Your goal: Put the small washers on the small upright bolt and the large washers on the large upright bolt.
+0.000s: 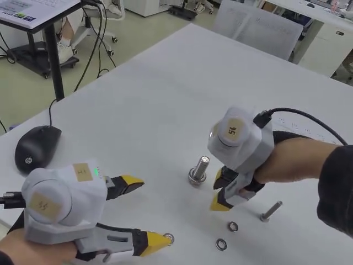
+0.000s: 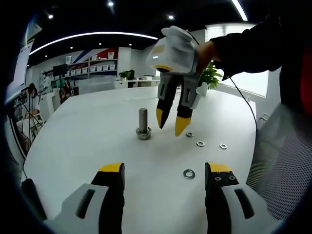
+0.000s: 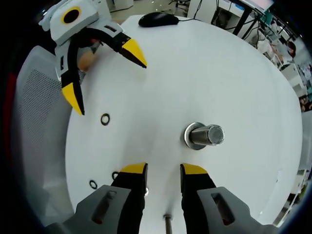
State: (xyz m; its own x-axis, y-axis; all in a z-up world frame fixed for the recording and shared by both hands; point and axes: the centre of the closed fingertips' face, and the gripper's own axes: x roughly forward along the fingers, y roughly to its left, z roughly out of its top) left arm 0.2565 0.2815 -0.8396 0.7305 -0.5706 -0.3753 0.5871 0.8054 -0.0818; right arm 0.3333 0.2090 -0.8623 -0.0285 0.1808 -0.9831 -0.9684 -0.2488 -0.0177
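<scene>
A large steel bolt (image 1: 199, 168) stands upright on its head mid-table, also in the left gripper view (image 2: 143, 123) and the right gripper view (image 3: 204, 135). A small bolt (image 1: 271, 211) lies on its side to the right. Loose small washers (image 1: 233, 226) (image 1: 221, 243) lie in front of it. One more washer (image 1: 169, 238) (image 2: 189, 173) lies by my left gripper's tip. My left gripper (image 1: 144, 212) (image 2: 165, 170) is wide open and holds nothing. My right gripper (image 1: 219, 192) (image 3: 164, 168) hovers just right of the large bolt, its jaws a little apart with nothing between them.
A black mouse (image 1: 36, 146) sits at the table's left edge. A cable (image 1: 309, 118) trails from the right gripper across the table. A grey mesh chair back (image 1: 256, 27) stands beyond the far edge. The white tabletop (image 1: 165, 94) stretches bare behind the bolt.
</scene>
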